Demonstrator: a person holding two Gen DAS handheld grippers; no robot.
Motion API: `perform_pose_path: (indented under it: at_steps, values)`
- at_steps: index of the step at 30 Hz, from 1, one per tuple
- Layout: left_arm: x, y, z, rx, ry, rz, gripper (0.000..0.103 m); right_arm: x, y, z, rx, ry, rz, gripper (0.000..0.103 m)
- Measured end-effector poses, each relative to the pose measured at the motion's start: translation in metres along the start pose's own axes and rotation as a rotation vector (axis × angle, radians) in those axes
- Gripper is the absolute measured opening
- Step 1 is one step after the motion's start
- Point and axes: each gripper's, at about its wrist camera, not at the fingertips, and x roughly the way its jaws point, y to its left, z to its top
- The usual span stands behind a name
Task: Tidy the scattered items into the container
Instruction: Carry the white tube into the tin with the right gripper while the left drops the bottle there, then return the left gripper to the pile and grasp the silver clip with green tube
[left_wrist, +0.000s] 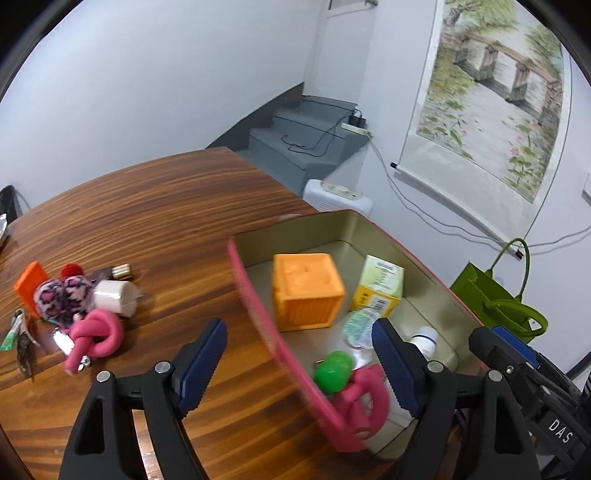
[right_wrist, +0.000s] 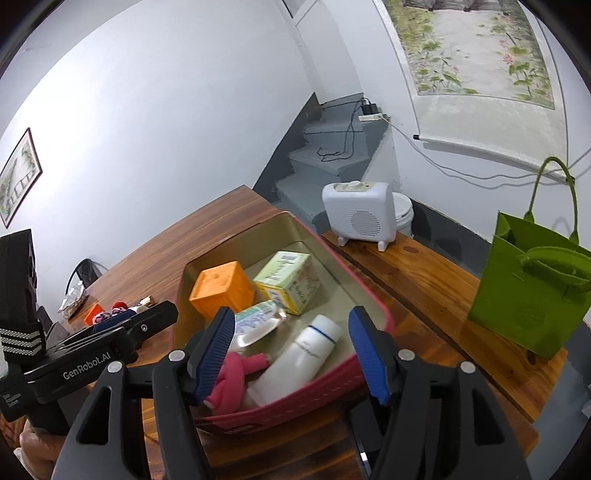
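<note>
Pink-walled and gold inside, the tin (left_wrist: 258, 295) sits on the wooden bench (left_wrist: 147, 206) at its right side. In it lie an orange cube (left_wrist: 306, 291), a yellow-green carton (left_wrist: 380, 288), a white bottle (right_wrist: 299, 358), a round foil-lidded cup (right_wrist: 255, 325), a green ball (left_wrist: 332, 369) and a pink plush piece (left_wrist: 362, 395).

The left hand-held gripper (left_wrist: 299, 365) is spread wide, straddling the tin's near-left wall: one finger hangs over the bare bench, the other over the tin's contents. It grips nothing.

The right hand-held gripper (right_wrist: 291, 354) is also spread wide and empty, poised over the tin's near end with the bottle and plush piece showing between its fingers.

Well left of the tin, loose items cluster on the bench: a knotted pink toy (left_wrist: 96, 339), a pink-patterned plush (left_wrist: 62, 299), a white cup (left_wrist: 114, 295) on its side, an orange block (left_wrist: 29, 284) and keys (left_wrist: 22, 339).

To the right, a green bag (right_wrist: 528, 288) and a white heater (right_wrist: 358, 214) stand on a lower bench beside the tin.
</note>
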Motion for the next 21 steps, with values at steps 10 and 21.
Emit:
perform_pose_path:
  at_steps: [10,21]
  values:
    - [-0.02,0.069,-0.016,-0.116,0.004,0.077,0.082,0.006,0.053,-0.004,-0.079,0.006,0.059,0.074]
    - [-0.063,0.192,-0.04,-0.305,-0.032,0.217,0.082,0.02,0.122,-0.019,-0.171,0.027,0.136,0.079]
